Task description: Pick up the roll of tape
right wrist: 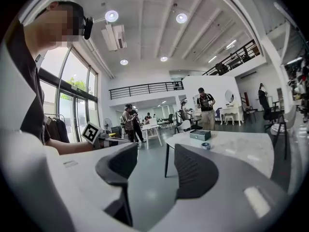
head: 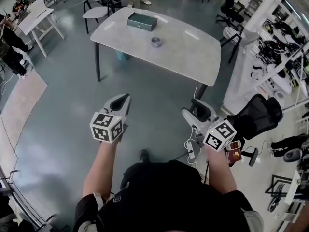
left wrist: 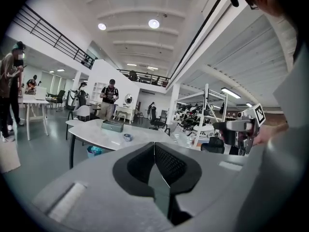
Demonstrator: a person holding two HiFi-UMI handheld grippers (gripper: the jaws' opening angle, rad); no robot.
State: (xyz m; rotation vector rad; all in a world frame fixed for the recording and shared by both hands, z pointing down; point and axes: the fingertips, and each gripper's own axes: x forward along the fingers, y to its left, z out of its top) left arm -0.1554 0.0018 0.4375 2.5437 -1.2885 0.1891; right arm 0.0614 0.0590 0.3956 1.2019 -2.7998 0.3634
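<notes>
The roll of tape [head: 156,42] is a small grey ring lying on the white table [head: 193,52] far ahead of me, next to a grey box [head: 142,21]. Both grippers hang over the floor, well short of the table. My left gripper [head: 125,98] is shut with nothing in it; in the left gripper view [left wrist: 154,147] its pads meet, and the tape [left wrist: 127,137] shows small beyond them. My right gripper [head: 195,110] is open and empty; the right gripper view [right wrist: 155,159] shows the tape [right wrist: 206,146] and box [right wrist: 200,135] far off to the right.
Grey floor lies between me and the table. A black office chair [head: 256,116] stands at my right, and shelving racks [head: 282,57] run along the right wall. White chairs [head: 100,0] sit behind the table, a white desk [head: 38,17] at far left. A person [left wrist: 110,98] stands beyond the table.
</notes>
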